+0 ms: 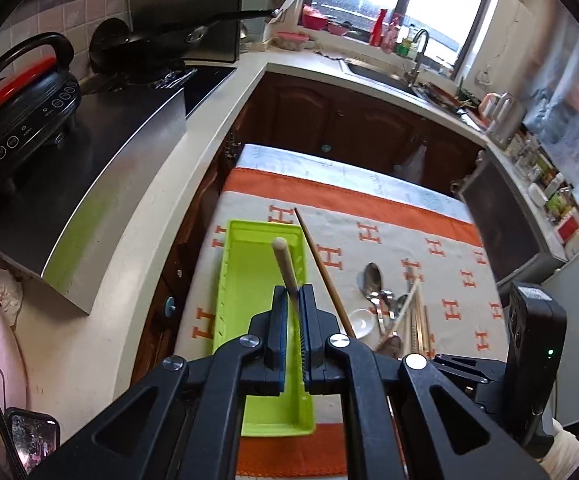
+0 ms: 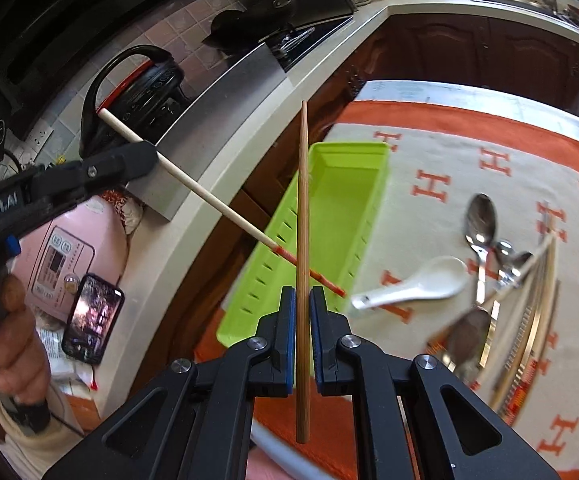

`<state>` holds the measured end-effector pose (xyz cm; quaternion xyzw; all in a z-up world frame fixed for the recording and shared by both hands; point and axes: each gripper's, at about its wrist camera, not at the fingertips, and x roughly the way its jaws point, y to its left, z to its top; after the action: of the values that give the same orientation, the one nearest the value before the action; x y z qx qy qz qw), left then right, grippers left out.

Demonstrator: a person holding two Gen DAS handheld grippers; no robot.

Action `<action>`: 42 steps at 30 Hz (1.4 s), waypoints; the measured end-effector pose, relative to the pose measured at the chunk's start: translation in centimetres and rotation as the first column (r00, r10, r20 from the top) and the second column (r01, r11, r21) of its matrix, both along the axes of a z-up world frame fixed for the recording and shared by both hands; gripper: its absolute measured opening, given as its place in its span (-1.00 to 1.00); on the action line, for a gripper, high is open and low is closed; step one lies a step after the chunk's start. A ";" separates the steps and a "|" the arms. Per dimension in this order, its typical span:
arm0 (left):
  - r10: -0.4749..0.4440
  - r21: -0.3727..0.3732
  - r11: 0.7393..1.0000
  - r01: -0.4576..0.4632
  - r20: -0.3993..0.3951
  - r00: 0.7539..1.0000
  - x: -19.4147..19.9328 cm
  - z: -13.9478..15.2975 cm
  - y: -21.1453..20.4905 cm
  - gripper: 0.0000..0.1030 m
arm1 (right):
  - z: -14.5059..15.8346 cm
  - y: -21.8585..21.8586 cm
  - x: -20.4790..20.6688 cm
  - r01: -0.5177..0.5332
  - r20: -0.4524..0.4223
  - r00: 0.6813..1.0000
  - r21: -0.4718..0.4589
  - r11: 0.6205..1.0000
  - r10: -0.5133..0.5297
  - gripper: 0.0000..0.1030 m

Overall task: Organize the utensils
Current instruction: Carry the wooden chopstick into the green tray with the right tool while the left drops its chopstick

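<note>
My left gripper [image 1: 294, 294] is shut on a pale chopstick [image 1: 285, 264] and holds it above the green tray [image 1: 249, 264]. In the right wrist view the left gripper [image 2: 145, 156] holds that red-tipped chopstick [image 2: 209, 196] slanting over the tray [image 2: 341, 200]. My right gripper [image 2: 302, 296] is shut on a brown bamboo chopstick [image 2: 303, 208], upright over the tray's near side; that chopstick also shows in the left wrist view [image 1: 321, 268]. A white ceramic spoon [image 2: 413, 286], metal spoons [image 2: 479, 224] and several more chopsticks [image 2: 529, 308] lie in a pile on the cloth.
The table has an orange-bordered H-pattern cloth [image 2: 489, 148]. A white counter [image 1: 161, 200] runs along the left with a black pressure cooker [image 1: 21, 112], a steel hob cover and a phone [image 2: 93, 320]. Dark cabinets [image 1: 349, 120] and a sink stand beyond.
</note>
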<state>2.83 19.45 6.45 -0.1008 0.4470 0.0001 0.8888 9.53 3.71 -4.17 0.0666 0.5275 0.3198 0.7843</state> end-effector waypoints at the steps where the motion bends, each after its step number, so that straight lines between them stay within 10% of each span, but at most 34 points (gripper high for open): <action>1: 0.012 0.007 1.000 -0.012 -0.015 1.000 0.7 -0.7 0.3 -0.93 | -0.6 1.0 0.8 0.001 -0.010 1.000 0.000 1.000 -0.001 -0.87; 18: -0.050 0.089 0.994 0.069 -0.200 0.979 12.5 -15.5 -1.1 -0.98 | -13.1 6.9 8.9 -0.004 -0.335 0.942 -0.080 0.997 -0.023 -0.84; 27: 0.023 0.038 0.999 -0.017 -0.176 0.984 9.6 -15.2 0.4 -0.75 | -10.7 5.3 10.0 -0.019 -0.215 0.977 -0.118 0.993 -0.007 -0.37; 42: 0.120 0.106 0.989 -0.101 -0.199 0.973 3.6 -16.0 0.7 -0.23 | -11.9 4.4 6.6 -0.052 -0.246 0.969 -0.148 0.988 0.014 -0.37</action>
<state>6.42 20.11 -9.59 -0.0825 0.5295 0.0812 0.8403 16.14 8.07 -16.08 0.0362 0.6440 0.2809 0.7107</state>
